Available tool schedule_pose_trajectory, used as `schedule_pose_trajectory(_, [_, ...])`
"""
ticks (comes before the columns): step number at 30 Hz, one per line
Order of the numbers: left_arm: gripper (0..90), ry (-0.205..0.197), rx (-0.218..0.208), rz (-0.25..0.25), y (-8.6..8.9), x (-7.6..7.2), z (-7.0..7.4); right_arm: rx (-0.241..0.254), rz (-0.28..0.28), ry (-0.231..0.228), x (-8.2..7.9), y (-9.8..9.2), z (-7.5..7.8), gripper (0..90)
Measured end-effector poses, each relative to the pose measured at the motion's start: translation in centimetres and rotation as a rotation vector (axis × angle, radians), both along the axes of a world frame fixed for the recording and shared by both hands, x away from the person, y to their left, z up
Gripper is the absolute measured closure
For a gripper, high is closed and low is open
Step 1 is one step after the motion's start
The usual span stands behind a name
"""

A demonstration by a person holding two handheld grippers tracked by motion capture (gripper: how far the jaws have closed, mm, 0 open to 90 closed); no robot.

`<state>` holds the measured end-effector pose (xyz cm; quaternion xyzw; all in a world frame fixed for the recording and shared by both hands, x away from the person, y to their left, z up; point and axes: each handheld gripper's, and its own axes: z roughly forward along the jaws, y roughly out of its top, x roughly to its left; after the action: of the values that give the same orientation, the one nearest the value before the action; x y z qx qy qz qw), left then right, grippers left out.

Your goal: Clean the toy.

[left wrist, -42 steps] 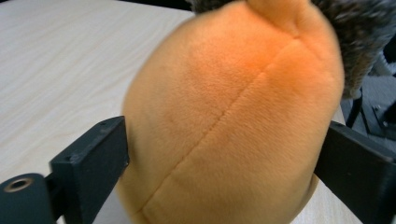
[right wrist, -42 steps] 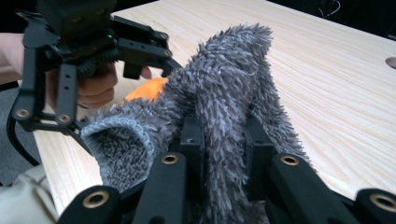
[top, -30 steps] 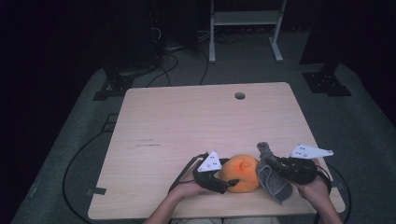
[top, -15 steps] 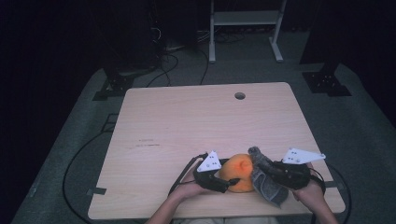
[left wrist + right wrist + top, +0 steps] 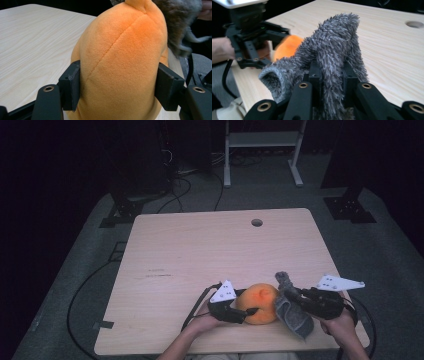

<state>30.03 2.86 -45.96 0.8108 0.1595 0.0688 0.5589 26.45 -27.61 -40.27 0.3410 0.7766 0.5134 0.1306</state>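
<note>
An orange plush toy (image 5: 257, 303) stands near the table's front edge. My left gripper (image 5: 248, 312) reaches it from the left. In the left gripper view both pads press into the plush (image 5: 120, 62), and the jaws of the left gripper (image 5: 119, 86) have just been closing on it. My right gripper (image 5: 295, 299) is shut on a grey fuzzy, sock-like piece (image 5: 293, 316) that leans against the toy's right side. The right gripper view shows that grey piece (image 5: 334, 42) pinched upright in the right gripper (image 5: 331, 72), its open end drooping to the left.
The pale wooden table (image 5: 200, 250) has a round cable hole (image 5: 257, 222) near its far edge. The toy and both hands sit close to the front edge. Cables (image 5: 80, 295) lie on the grey floor at the left, and a white rack (image 5: 260, 150) stands behind.
The right gripper and its grey piece shifted a little against the toy. The left hand kept its place beside the toy.
</note>
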Motion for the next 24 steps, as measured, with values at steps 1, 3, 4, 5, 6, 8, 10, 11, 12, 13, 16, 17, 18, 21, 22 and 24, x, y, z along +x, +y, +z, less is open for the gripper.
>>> schedule_pose_trajectory(1, [32.2, 0.001, 0.001, 0.001, 0.0, 0.0, 0.0, -0.034, 0.016, -0.003, 0.0, 0.8, -0.1, 74.1])
schedule_pose_trajectory(3, [31.6, 0.003, 0.008, 0.003, 0.0, 0.0, -0.1, -0.068, 0.023, 0.01, 0.2, 1.5, -1.0, 74.1])
schedule_pose_trajectory(4, [31.4, 0.009, 0.001, 0.005, 0.0, 0.0, -0.2, -0.045, 0.022, 0.027, 0.4, 1.5, -1.4, 74.2])
schedule_pose_trajectory(5, [31.4, 0.005, -0.001, 0.002, -0.1, 0.1, -0.1, -0.035, 0.019, 0.032, 0.4, 1.4, -1.5, 74.3])
schedule_pose_trajectory(6, [31.5, 0.001, -0.012, 0.002, -0.1, 0.0, 0.1, -0.04, 0.012, 0.023, 0.3, 1.3, -1.2, 74.3])
schedule_pose_trajectory(8, [32.6, -0.011, -0.017, 0.002, -0.2, -0.2, 0.6, -0.039, 0.012, -0.001, -0.1, 1.4, -0.4, 74.4])
schedule_pose_trajectory(10, [34.1, -0.036, -0.017, 0.012, -0.1, -0.5, 1.4, -0.042, 0.01, -0.028, -0.4, 1.7, 0.2, 74.4])
schedule_pose_trajectory(11, [34.4, -0.054, -0.026, 0.018, 0.1, -0.7, 1.9, -0.037, 0.008, -0.041, -0.5, 1.8, 0.5, 74.4])
schedule_pose_trajectory(12, [34.8, -0.059, -0.031, 0.019, 0.2, -0.7, 2.3, -0.02, 0.007, -0.048, -0.5, 1.8, 0.7, 74.4])
schedule_pose_trajectory(13, [34.9, -0.065, -0.049, 0.023, 0.5, -0.8, 2.8, -0.002, 0.004, -0.055, -0.5, 1.8, 0.9, 74.5])
schedule_pose_trajectory(16, [35.4, -0.106, -0.07, 0.033, 1.0, -1.1, 4.3, 0.052, -0.003, -0.078, -0.6, 1.7, 1.4, 74.5])
schedule_pose_trajectory(17, [35.6, -0.119, -0.063, 0.038, 1.1, -1.2, 4.6, 0.064, -0.011, -0.083, -0.4, 1.7, 1.4, 74.5])
schedule_pose_trajectory(18, [35.7, -0.126, -0.058, 0.039, 1.1, -1.2, 4.7, 0.075, -0.012, -0.072, -0.2, 1.6, 1.2, 74.4])
schedule_pose_trajectory(21, [35.7, -0.134, -0.018, 0.05, 1.4, -1.1, 4.5, 0.066, -0.02, -0.012, 0.6, 1.7, -0.3, 74.4])
schedule_pose_trajectory(22, [35.7, -0.125, -0.009, 0.051, 1.6, -0.9, 4.4, 0.037, -0.03, 0.005, 0.9, 1.8, -0.7, 74.4])
schedule_pose_trajectory(24, [35.8, -0.113, 0.002, 0.067, 1.8, -0.7, 4.3, -0.027, -0.041, 0.044, 1.3, 2.0, -1.6, 74.4])
